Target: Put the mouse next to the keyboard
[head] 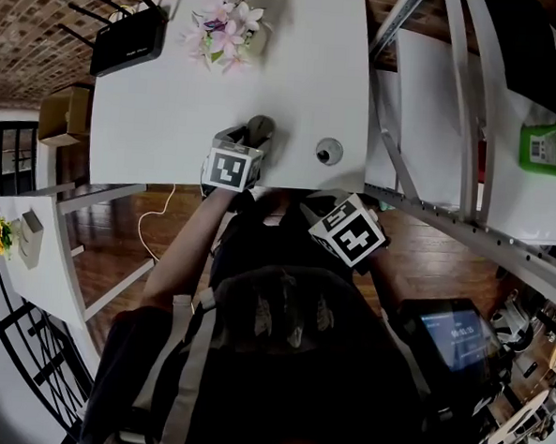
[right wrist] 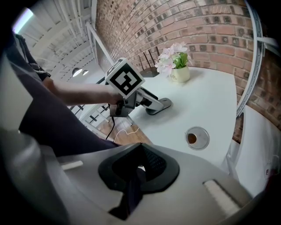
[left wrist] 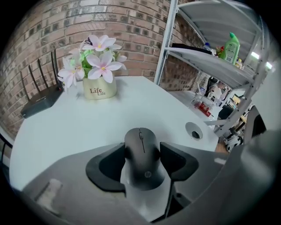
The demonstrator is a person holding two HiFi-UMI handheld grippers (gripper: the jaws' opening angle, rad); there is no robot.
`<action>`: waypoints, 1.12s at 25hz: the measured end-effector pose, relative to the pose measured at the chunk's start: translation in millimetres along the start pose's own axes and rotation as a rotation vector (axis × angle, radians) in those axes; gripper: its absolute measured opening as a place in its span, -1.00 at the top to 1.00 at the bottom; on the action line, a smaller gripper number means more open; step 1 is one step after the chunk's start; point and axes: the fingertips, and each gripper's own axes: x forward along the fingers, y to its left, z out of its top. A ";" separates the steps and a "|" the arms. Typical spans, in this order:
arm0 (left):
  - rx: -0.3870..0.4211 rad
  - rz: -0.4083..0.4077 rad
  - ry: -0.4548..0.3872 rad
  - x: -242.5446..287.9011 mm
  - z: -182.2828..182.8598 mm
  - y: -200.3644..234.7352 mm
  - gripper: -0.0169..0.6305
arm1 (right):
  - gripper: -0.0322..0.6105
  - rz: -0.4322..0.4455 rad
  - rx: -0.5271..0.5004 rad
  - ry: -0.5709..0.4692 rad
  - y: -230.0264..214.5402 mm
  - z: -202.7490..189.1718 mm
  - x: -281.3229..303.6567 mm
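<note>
Head view: the left gripper (head: 253, 136) reaches out from a bare forearm onto the near edge of the white table (head: 162, 115) and tilts steeply down. Its jaws flank the dark mouse (head: 261, 125), which is just inside the near edge, about midway along it. The right gripper (head: 318, 209) is held off the table, over the person's dark clothing and just below the near edge. A round cable hole (head: 328, 151) lies to the right of the mouse, clear of it. A black router (head: 129, 40) sits at the far left corner and a flower pot (head: 229, 30) near the far edge. A metal rack (head: 454, 114) stands to the right with a green bottle (head: 550, 149) on it. The person's body hides the floor below.

Left gripper view: the mouse lies lengthwise between the two dark pads (left wrist: 107, 165), which touch both its sides, so the claw grips it. Whether the mouse rests on the table or is raised cannot be told. Bare table stretches ahead to the pot and router.

Right gripper view: the right claw's pads meet, closed on nothing, and the slit below them shows only dark cloth. Beyond it, the left gripper's marker cube (right wrist: 125, 78) and the forearm cross the table's near edge. The mouse itself is hard to make out here.
</note>
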 end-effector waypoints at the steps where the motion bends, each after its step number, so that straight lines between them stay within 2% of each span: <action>1: -0.004 0.010 0.002 1.3 1.2 -1.3 0.16 | 0.88 0.000 -0.001 0.001 0.2 -0.5 -0.3; 5: -0.028 0.033 -0.017 4.9 4.5 -7.9 0.16 | 0.88 0.003 0.004 0.001 1.1 -6.2 -1.8; 10: -0.008 0.054 -0.031 8.3 6.3 -13.9 0.14 | 0.88 0.014 0.007 0.008 2.1 -14.6 -1.8; 19: -0.036 0.056 -0.054 11.9 12.5 -26.2 0.14 | 0.88 0.030 -0.035 0.030 5.2 -21.6 -5.2; 28: -0.001 0.046 -0.042 24.7 24.1 -45.7 0.14 | 0.88 0.028 -0.024 0.031 -0.7 -34.6 -11.5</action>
